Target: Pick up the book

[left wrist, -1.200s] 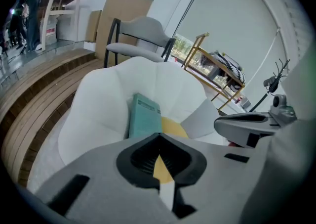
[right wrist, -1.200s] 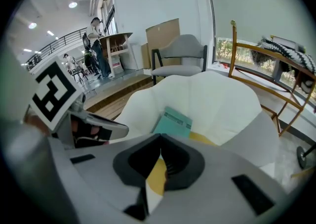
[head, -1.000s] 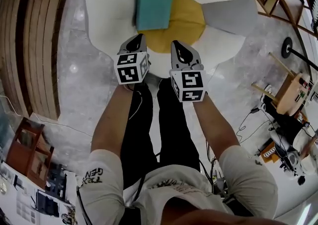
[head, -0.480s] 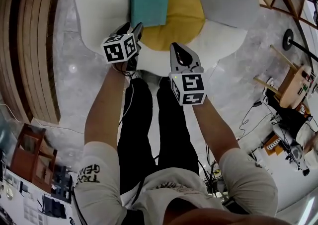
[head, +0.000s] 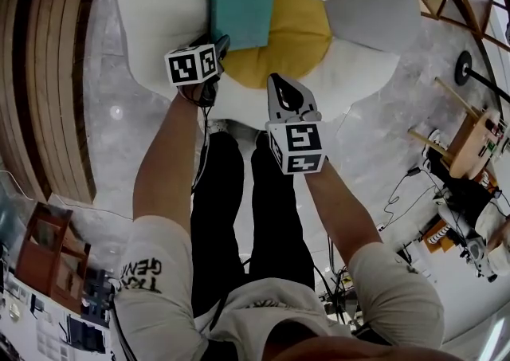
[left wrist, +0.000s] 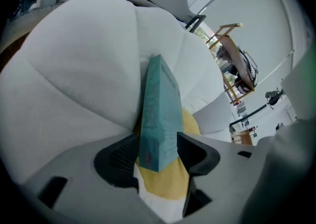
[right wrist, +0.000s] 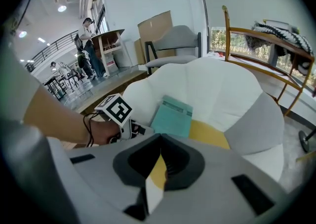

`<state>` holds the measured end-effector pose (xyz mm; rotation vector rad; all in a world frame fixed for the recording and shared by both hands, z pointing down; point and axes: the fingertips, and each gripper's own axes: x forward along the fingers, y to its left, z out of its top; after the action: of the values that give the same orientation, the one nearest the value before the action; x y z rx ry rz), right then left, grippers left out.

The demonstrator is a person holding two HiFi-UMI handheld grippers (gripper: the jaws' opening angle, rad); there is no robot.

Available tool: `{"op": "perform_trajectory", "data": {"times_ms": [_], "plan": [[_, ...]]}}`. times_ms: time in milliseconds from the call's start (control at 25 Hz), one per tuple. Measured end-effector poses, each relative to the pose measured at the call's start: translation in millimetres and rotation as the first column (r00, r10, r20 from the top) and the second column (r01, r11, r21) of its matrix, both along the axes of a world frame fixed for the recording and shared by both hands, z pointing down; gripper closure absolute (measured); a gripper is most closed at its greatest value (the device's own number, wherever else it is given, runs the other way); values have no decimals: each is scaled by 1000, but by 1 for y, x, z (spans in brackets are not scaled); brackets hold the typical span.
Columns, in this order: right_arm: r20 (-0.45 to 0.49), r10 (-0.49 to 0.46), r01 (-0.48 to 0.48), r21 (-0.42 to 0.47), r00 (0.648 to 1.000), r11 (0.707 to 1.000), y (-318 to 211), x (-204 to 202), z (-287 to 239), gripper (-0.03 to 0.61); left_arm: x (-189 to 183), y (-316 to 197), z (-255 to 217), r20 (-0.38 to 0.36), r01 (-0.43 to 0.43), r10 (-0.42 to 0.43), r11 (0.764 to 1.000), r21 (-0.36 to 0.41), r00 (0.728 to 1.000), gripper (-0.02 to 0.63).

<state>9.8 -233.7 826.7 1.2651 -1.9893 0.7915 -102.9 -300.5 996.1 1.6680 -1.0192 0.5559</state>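
Observation:
A teal book [head: 241,1] lies flat on a flower-shaped cushion [head: 159,1], half on its yellow centre [head: 295,33]. My left gripper [head: 221,42] is at the book's near left corner. In the left gripper view the jaws are opening and the book [left wrist: 160,114] stands edge-on between the left gripper's [left wrist: 159,141] two pads, not clamped. My right gripper [head: 279,82] hovers over the cushion's near edge, short of the book, with its tips together and nothing in them. From the right gripper [right wrist: 161,136] view the book [right wrist: 172,116] lies ahead beside the left hand's marker cube [right wrist: 117,109].
One petal of the cushion is grey [head: 374,13]. Wooden slats [head: 48,72] run along the left. A wooden rack [head: 470,140], a black-footed stand [head: 462,71] and cables crowd the floor at right. A grey chair [right wrist: 173,45], a cardboard box [right wrist: 155,26] and people [right wrist: 89,40] are farther off.
My left gripper has moved away from the right one, forward and down to the book's near left corner. The right gripper has hardly shifted.

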Motion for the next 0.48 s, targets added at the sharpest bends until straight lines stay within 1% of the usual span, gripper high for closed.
{"op": "perform_trajectory", "data": {"times_ms": [80, 160, 280, 480], "plan": [[1, 3, -3, 0, 1000, 1000, -2, -1, 2, 551, 5, -3, 4, -16, -31, 32, 999, 13, 999, 365], [2, 7, -7, -2, 1000, 1000, -2, 1, 5, 551, 8, -5, 6, -26, -40, 41, 999, 18, 999, 359], [0, 14, -14, -16, 1000, 1000, 3, 5, 12, 551, 11, -4, 14, -16, -45, 45, 999, 4, 999, 356], [7, 39, -39, -35, 999, 999, 10, 7, 23, 551, 18, -4, 25, -6, -89, 89, 996, -16, 996, 347]]}}
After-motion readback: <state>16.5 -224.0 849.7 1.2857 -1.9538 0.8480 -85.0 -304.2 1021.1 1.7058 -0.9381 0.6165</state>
